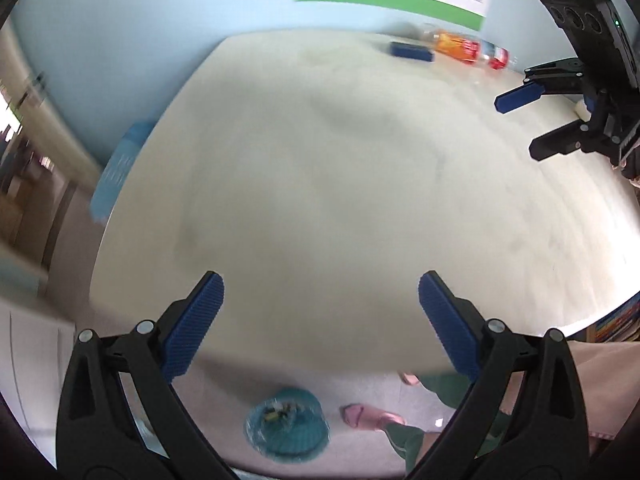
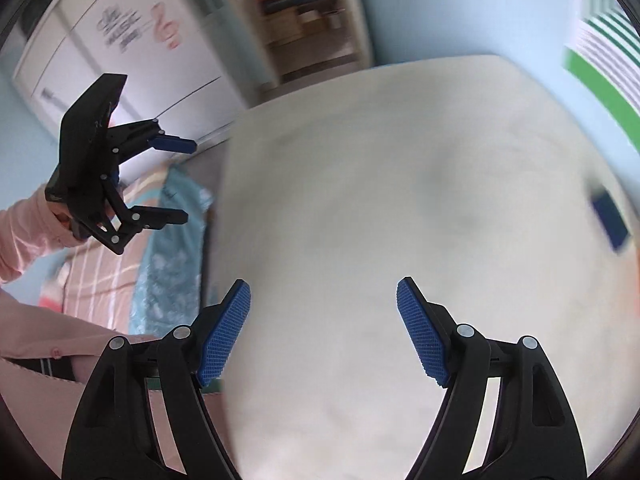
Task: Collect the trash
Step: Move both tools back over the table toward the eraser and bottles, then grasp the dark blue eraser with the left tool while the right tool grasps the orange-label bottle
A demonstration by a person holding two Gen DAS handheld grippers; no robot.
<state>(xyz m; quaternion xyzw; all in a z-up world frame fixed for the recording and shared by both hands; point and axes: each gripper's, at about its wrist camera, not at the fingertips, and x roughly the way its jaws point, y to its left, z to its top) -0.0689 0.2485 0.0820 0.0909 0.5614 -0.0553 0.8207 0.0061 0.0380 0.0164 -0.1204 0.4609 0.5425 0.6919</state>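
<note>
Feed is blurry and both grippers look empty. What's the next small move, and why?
Probably carry the right gripper toward the orange-labelled bottle at the table's far edge. Both it and the left gripper are open and empty, and the bottle lies beside a blue object.

On the pale round table: flat blue box at 1 o'clock, orange-labelled plastic bottle just right. Teal plastic-lined bin on floor at 6.

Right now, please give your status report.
Left tool open, empty. Right tool open, empty. Bottles and blue box at table's far edge. Path unobstructed.
</note>
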